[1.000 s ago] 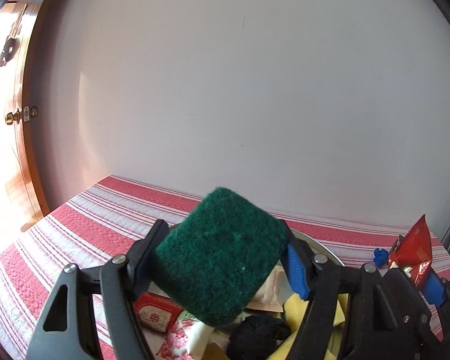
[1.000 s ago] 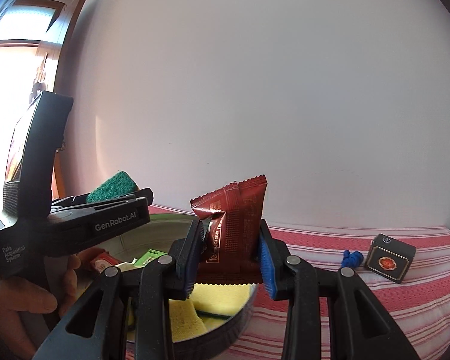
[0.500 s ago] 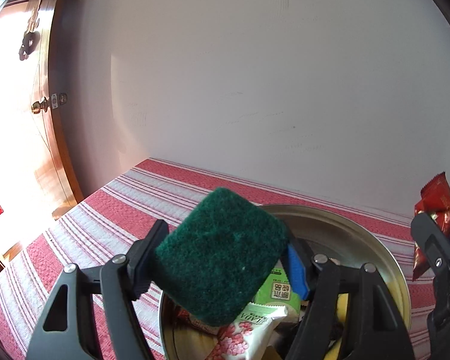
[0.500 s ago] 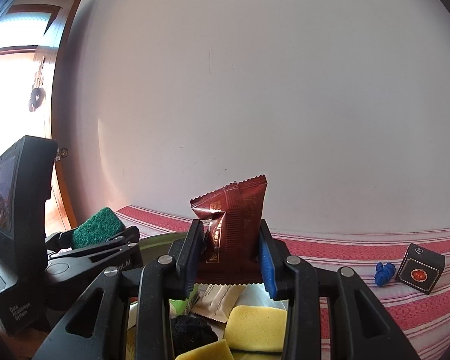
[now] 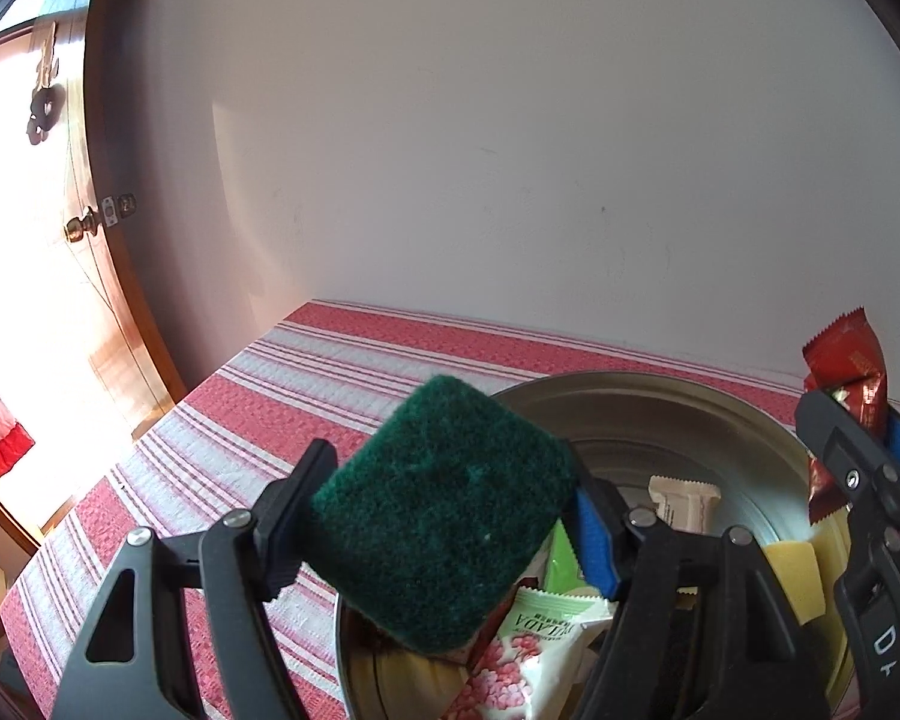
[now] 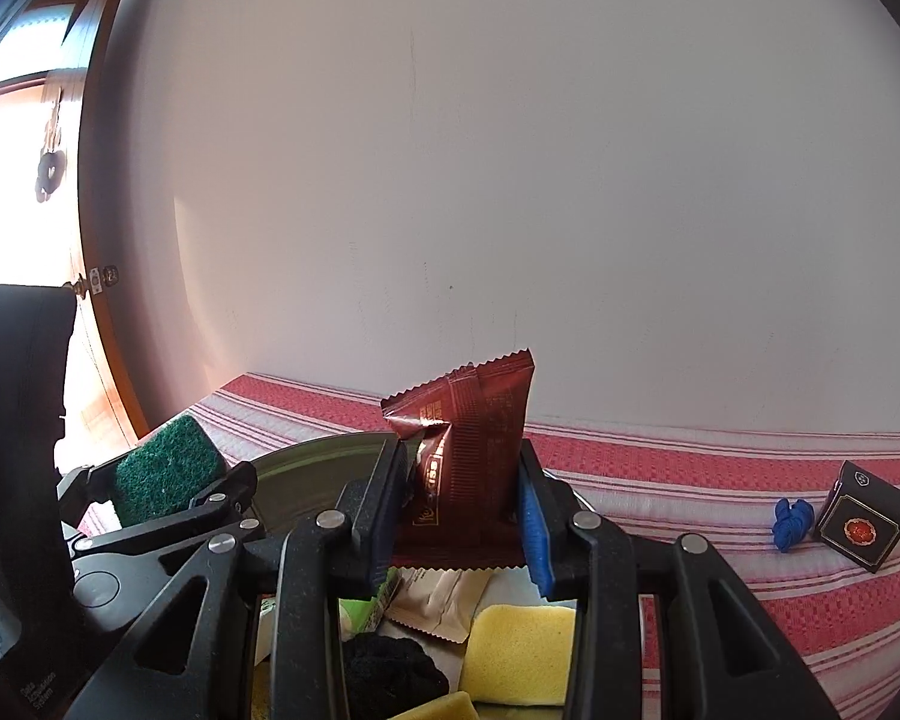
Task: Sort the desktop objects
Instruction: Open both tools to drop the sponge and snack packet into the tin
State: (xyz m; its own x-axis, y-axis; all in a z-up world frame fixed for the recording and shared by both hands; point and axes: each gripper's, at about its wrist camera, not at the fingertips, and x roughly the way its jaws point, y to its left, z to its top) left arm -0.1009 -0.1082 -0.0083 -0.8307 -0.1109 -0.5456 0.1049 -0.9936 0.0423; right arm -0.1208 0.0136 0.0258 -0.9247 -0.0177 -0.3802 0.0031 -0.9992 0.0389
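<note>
- Left gripper (image 5: 450,516) is clamped on the dark green scouring pad (image 5: 441,510), over the round metal tin's (image 5: 660,402) near edge, so letting go could drop it on the striped cloth.
- Right gripper (image 6: 459,516) pinches a brown foil snack packet (image 6: 471,456) above the tin; the grippers sit close and could bump.

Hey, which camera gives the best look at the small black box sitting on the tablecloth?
The right wrist view. The black box stands unobstructed on the striped tablecloth, beside a small blue object. The left wrist view does not show the box at all.
</note>
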